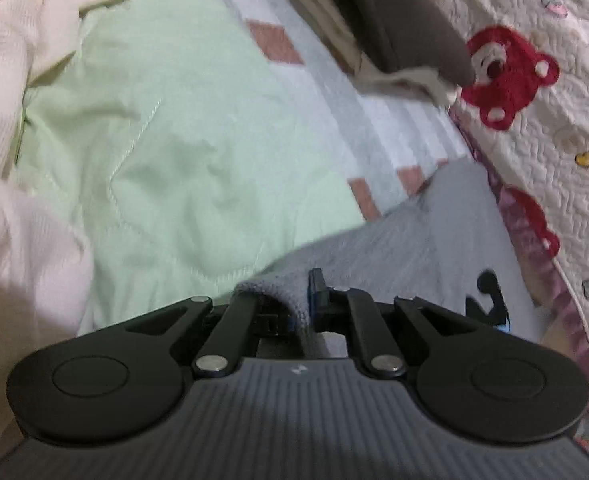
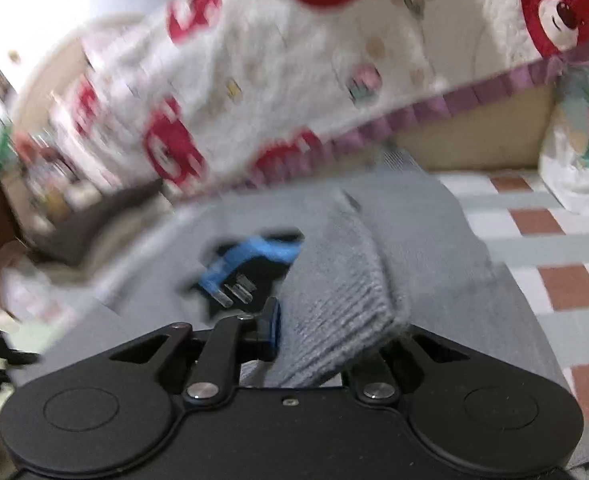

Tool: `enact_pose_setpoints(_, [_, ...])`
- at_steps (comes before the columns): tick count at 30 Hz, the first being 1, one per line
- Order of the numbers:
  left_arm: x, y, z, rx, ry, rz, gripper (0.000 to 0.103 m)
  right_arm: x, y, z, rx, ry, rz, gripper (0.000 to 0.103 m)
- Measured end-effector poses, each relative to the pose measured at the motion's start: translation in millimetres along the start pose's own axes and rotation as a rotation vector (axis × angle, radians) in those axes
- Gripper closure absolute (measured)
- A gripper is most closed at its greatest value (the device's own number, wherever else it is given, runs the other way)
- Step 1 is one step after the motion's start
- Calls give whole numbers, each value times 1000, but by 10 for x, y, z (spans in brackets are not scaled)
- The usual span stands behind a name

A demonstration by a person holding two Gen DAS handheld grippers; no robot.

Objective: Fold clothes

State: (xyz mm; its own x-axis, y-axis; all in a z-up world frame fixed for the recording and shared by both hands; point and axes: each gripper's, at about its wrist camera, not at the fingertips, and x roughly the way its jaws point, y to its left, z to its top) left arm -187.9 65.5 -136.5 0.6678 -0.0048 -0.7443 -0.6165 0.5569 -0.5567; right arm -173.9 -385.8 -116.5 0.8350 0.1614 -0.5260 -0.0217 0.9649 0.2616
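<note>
Two claws, one garment. Left claw (image 1: 300, 312) clenched on a ribbed edge of the grey knit sweater (image 1: 414, 232) — fabric pinched between its jaws. Right claw (image 2: 334, 332) grips a thick ribbed fold of the same sweater; its far finger is buried under the knit. Sweater hangs between them, just above the bed's checked sheet (image 1: 374, 120). Pale green quilt (image 1: 174, 140) lies beside it, cream knit garment (image 1: 22, 60) at the left edge. Dark folded pile (image 1: 406, 28) further back, against the bear-print blanket (image 1: 534, 120). Right view heavily blurred.

soft indoor light; heavy motion blur, fisheye-warped edges.
</note>
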Motion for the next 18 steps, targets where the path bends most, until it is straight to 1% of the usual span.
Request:
enact_pose_setpoints(3, [-158,-197,39,117,7,34,87,67,-118,-15,82,18,-38,90])
enact_pose_setpoints(5, [-243,-265,50,160,5,42,83,60,-107,-17,56,26,-60,90])
enact_pose_setpoints(6, [-269,-279,54,170,8,48,80,66,-92,-23,33,33,-70,89])
enact_pose_setpoints(7, [-271,-264,55,164,14,56,80,76,-79,-24,13,47,-85,88])
enact_pose_setpoints(8, [-273,-249,56,158,20,64,80,86,-66,-25,-6,62,-100,84])
enact_pose_setpoints(9, [-282,-245,55,160,27,70,80,92,-72,-21,-24,74,-120,77])
enact_pose_setpoints(11, [-318,-272,50,183,42,74,79,67,-127,-9,-50,87,-169,70])
enact_pose_setpoints(12, [-335,-285,48,195,50,76,72,33,-178,-2,-56,87,-200,69])
enact_pose_setpoints(14, [-371,-311,43,218,66,79,60,-66,-310,21,-22,84,-253,67])
enact_pose_setpoints(16, [-407,-337,37,242,81,83,57,-211,-468,37,37,82,-288,67])
enact_pose_setpoints(17, [-425,-350,35,253,89,85,55,-291,-524,39,70,77,-285,65])
enact_pose_setpoints(18, [-448,-372,29,265,92,86,54,-407,-583,26,112,70,-269,58])
